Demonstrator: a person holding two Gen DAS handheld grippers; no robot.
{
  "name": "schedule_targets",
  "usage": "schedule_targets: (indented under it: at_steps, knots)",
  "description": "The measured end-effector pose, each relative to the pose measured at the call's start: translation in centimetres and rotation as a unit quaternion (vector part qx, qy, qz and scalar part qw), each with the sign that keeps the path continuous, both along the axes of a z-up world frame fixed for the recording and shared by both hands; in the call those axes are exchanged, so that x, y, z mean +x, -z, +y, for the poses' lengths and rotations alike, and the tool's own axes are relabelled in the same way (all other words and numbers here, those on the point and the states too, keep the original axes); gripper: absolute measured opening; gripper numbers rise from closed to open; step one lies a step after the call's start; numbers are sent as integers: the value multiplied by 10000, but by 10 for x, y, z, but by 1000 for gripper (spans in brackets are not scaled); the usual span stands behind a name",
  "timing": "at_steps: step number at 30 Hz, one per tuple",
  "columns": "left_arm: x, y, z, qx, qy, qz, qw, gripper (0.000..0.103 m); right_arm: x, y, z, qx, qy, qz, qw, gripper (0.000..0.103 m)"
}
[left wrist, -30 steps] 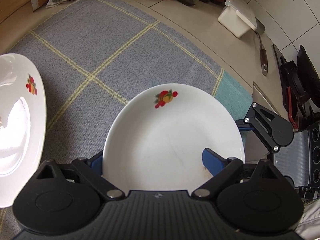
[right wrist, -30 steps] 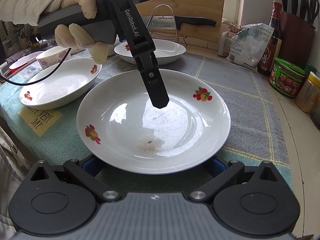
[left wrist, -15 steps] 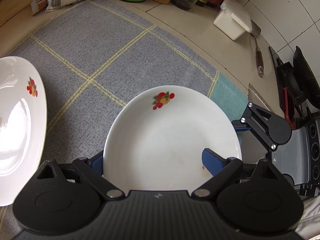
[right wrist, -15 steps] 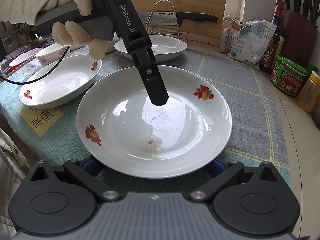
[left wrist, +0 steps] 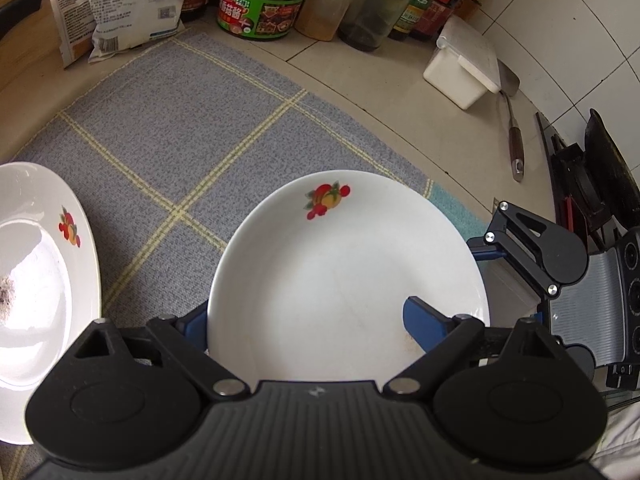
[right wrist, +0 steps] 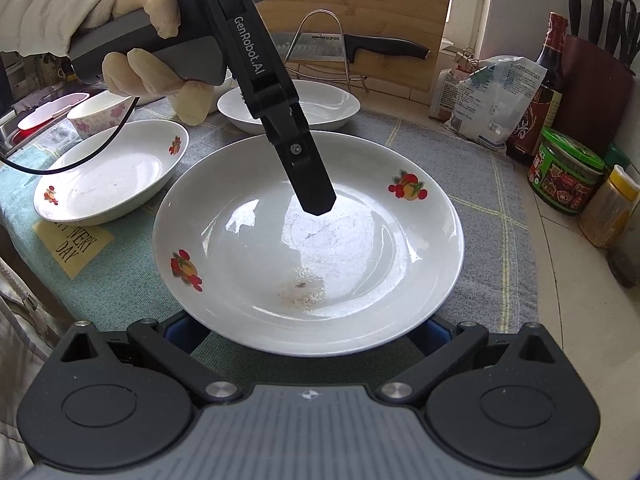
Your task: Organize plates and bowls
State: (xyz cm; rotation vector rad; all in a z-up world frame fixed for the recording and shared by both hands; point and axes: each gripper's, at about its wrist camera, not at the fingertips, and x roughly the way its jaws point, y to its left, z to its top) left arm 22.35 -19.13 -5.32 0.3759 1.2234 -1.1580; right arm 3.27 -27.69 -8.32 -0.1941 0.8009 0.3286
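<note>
R gripper (right wrist: 310, 328): jaws spread, tips tucked under near rim of fruit-print plate (right wrist: 360, 248), nothing pinched. L gripper (left wrist: 312, 320) also released, one finger over plate's well, other outside its rim. Plate lies flat on checked mat (left wrist: 160, 120). Left of plate: deep dish (right wrist: 108, 176). Beyond plate: 2nd dish (right wrist: 328, 108) & floral bowl (right wrist: 100, 116). Looks like nothing's stacked yet, so all sorting's still left.
</note>
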Motion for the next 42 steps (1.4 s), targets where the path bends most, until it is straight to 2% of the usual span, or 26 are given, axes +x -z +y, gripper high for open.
schedule_targets:
  at_steps: [12,26,42]
  knots:
    - [28,-3,-39,-169,-40,-181,9997,94,29,1,-30,-113,38,-71,9999,103]
    - [58,13,-85,-175,7,-281,9995,94,67,13,-68,-130,231,34,9996,103]
    - [74,23,-99,-188,-71,-296,9994,94,84,22,-82,-77,323,102,9994,103]
